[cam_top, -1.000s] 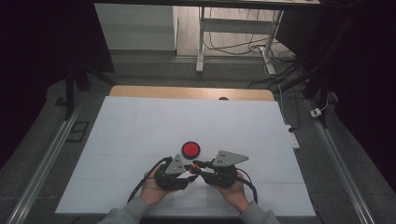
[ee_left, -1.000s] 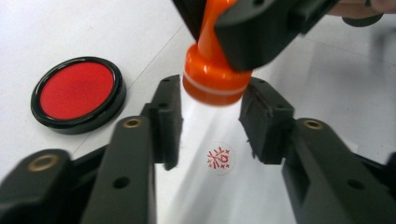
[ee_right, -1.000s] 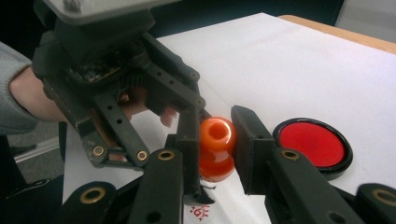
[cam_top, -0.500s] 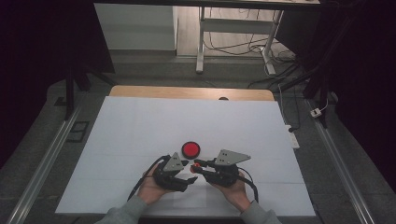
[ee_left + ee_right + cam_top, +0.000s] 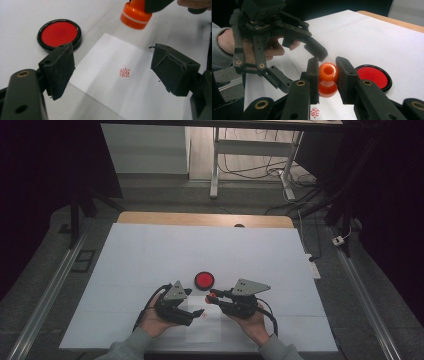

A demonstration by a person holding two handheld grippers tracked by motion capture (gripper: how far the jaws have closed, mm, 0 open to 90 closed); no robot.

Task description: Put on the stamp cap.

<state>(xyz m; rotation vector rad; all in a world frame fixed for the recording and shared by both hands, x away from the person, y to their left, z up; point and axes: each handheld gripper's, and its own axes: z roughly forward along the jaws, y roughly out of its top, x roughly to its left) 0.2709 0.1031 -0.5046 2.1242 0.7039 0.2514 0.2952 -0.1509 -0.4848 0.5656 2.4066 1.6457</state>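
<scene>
**A:** Why is the stamp held off the paper like that?

**B:** The right gripper has its jaws clamped on the stamp's orange body, one pad on each side, and carries it just above the sheet of paper. There is a red print on the sheet, so my guess is the stamp has been lifted clear so it won't smear the mark.

**A:** And the other one?

**B:** The left gripper has just been opening; its jaws stand wide apart with nothing between them, only the paper and the print lying beneath. It looks as though it had been pinning the sheet flat (a loose sheet tends to come up with a stamp).

**A:** Where does the ink pad sit?

**B:** Just beyond the paper's far edge, between the two grippers, near the stamp, so re-inking would be a short hop.

**A:** Room to move?

**B:** Plenty. The white table cover lies bare to the far side and to both sides. The paper lies close to the near edge, by the person's hands, so pulling back is the tight direction.
</scene>
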